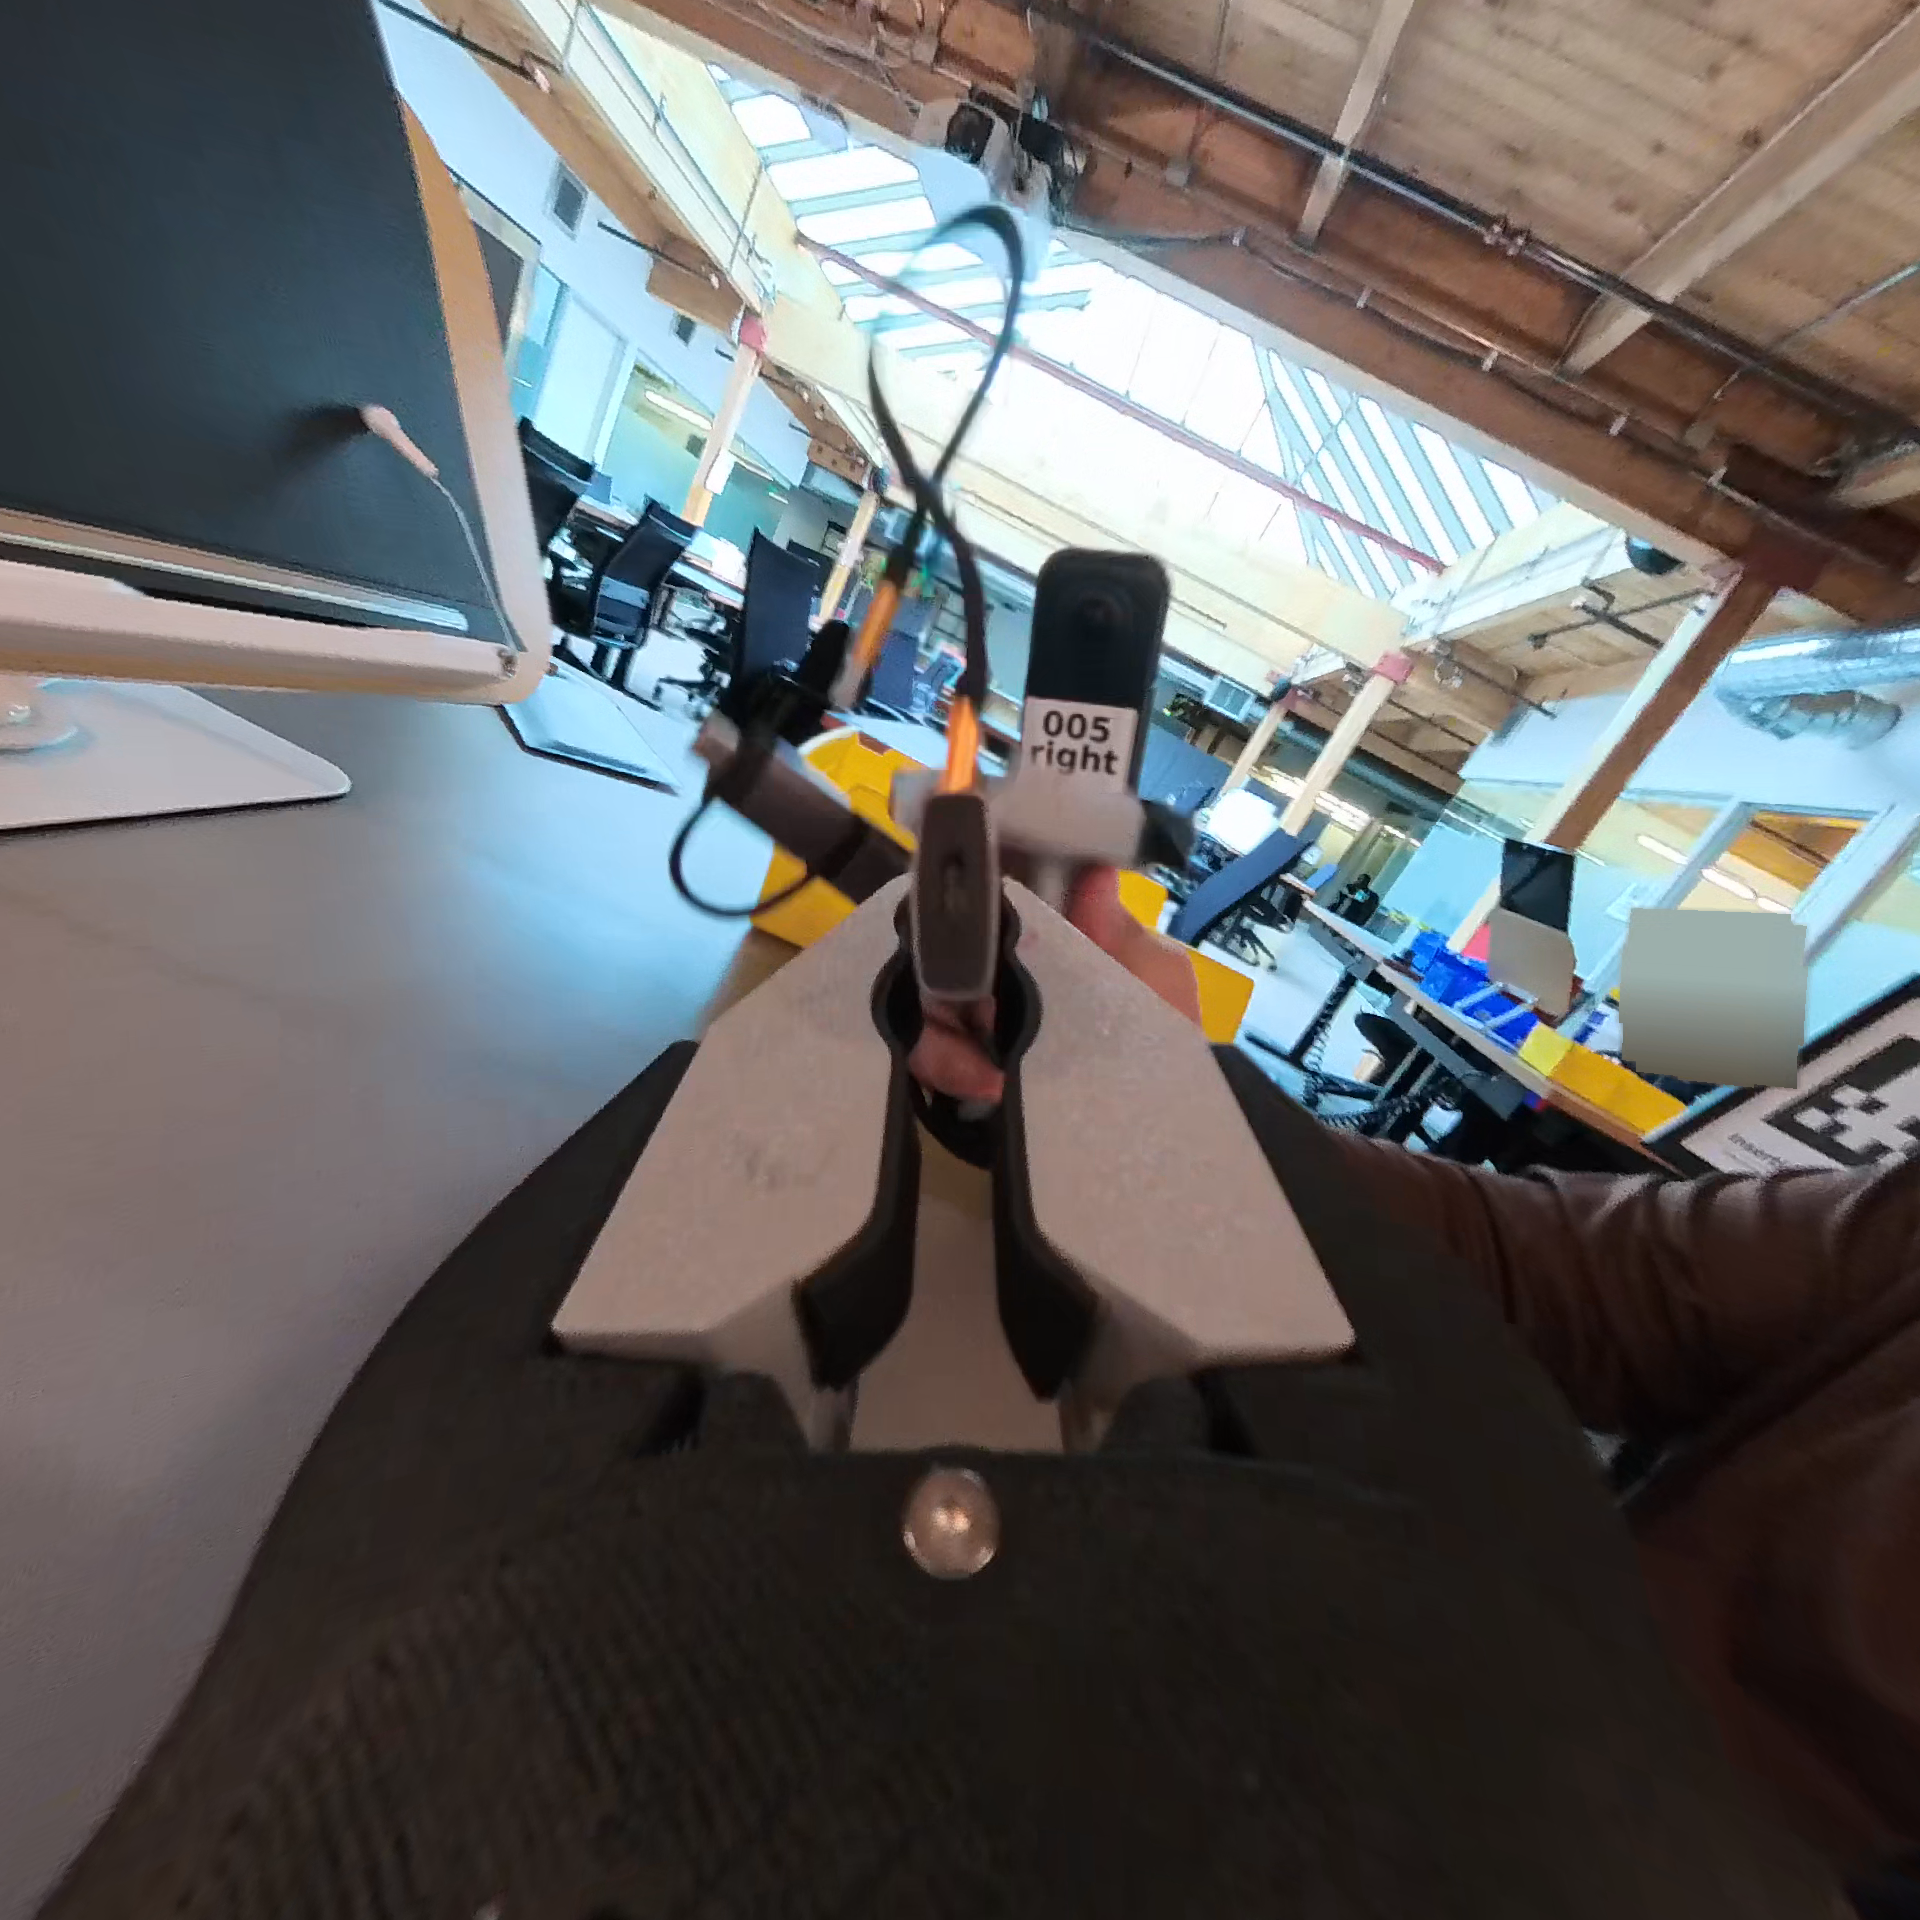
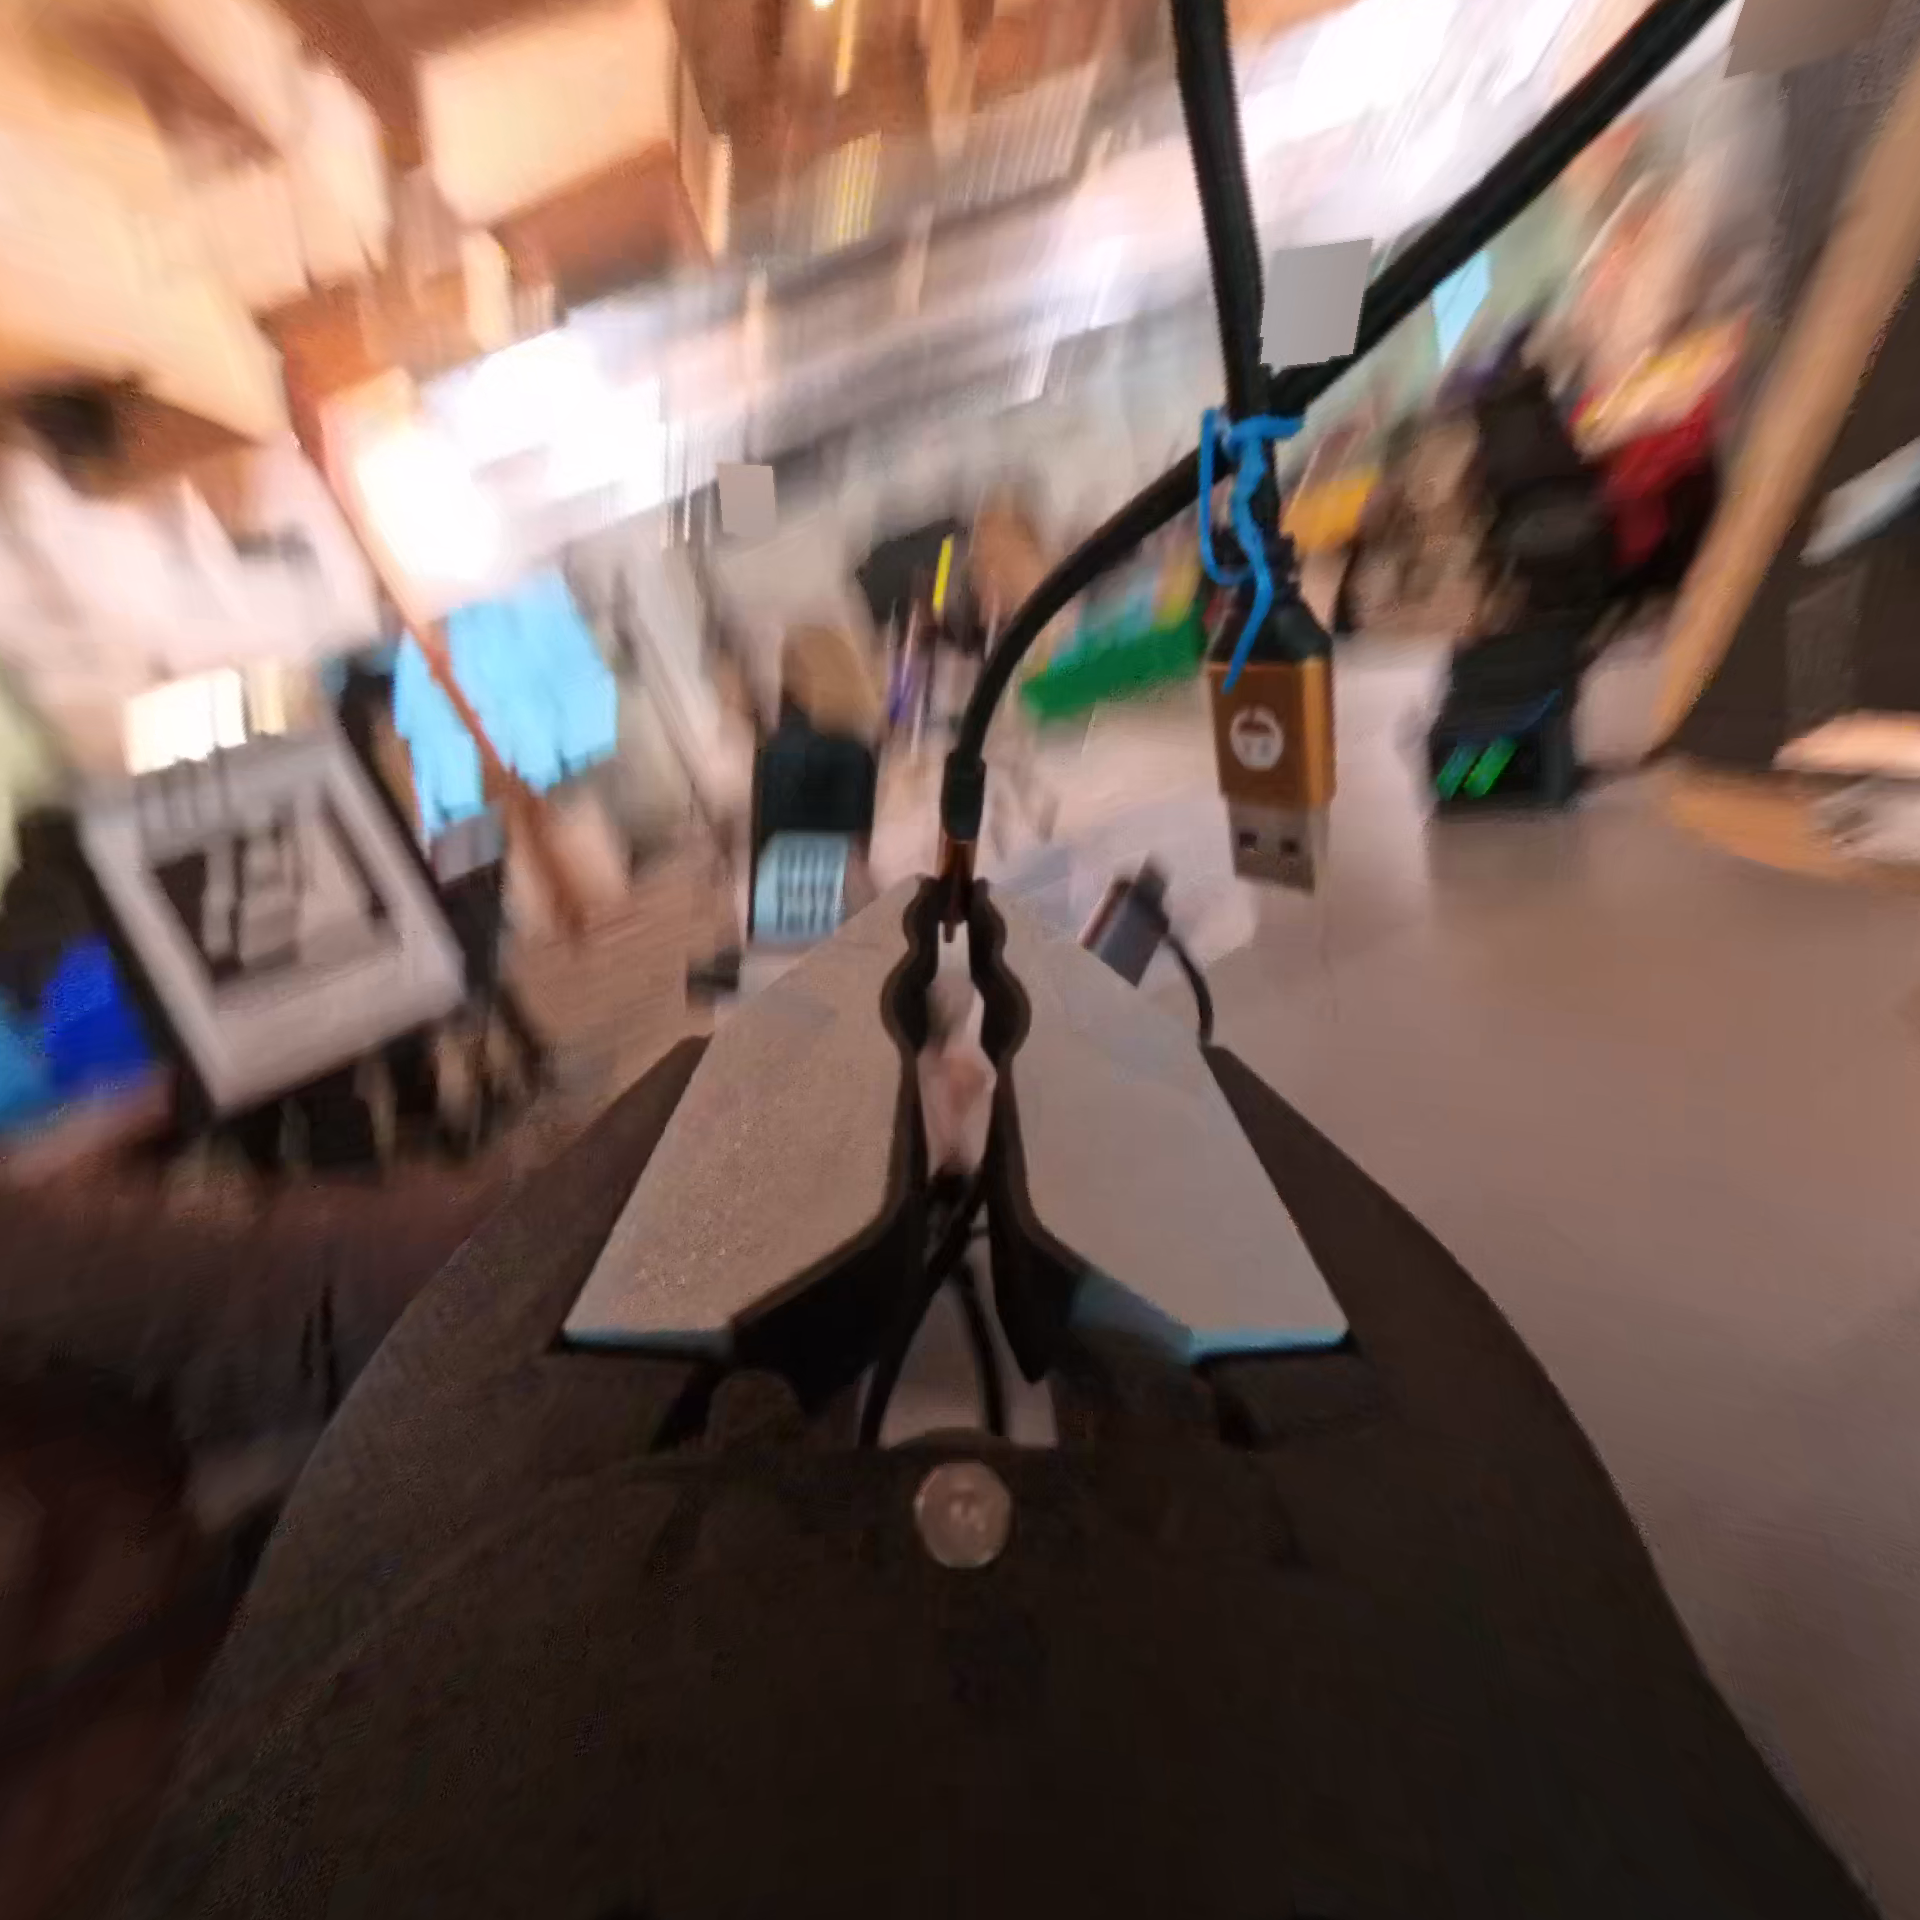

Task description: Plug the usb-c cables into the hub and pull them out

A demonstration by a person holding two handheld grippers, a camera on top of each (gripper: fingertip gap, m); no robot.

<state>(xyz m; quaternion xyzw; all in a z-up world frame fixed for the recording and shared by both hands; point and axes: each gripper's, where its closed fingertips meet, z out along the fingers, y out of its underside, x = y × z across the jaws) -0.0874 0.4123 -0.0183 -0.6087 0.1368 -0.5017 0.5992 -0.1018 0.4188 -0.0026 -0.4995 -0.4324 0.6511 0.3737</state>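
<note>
In the left wrist view my left gripper (image 1: 951, 935) is shut on a slim dark grey hub (image 1: 951, 904), held upright above the table. An orange plug (image 1: 961, 750) of a black usb-c cable (image 1: 971, 343) meets the hub's top end; I cannot tell if it is seated. The right gripper (image 1: 961, 800) faces me there, held by a hand. In the blurred right wrist view my right gripper (image 2: 951, 904) is shut on that orange plug (image 2: 954, 868). The cable's orange USB-A plug (image 2: 1273, 748) dangles to the right, tied with blue wire. A second orange plug (image 1: 878, 613) hangs behind.
A grey block (image 1: 790, 810) with a short black cable loop sits left of the hub. A monitor (image 1: 208, 312) on a white base (image 1: 156, 758) stands on the grey table (image 1: 312, 1039) at left. Yellow bins (image 1: 805, 914) lie behind. A brown sleeve (image 1: 1558, 1299) fills the right.
</note>
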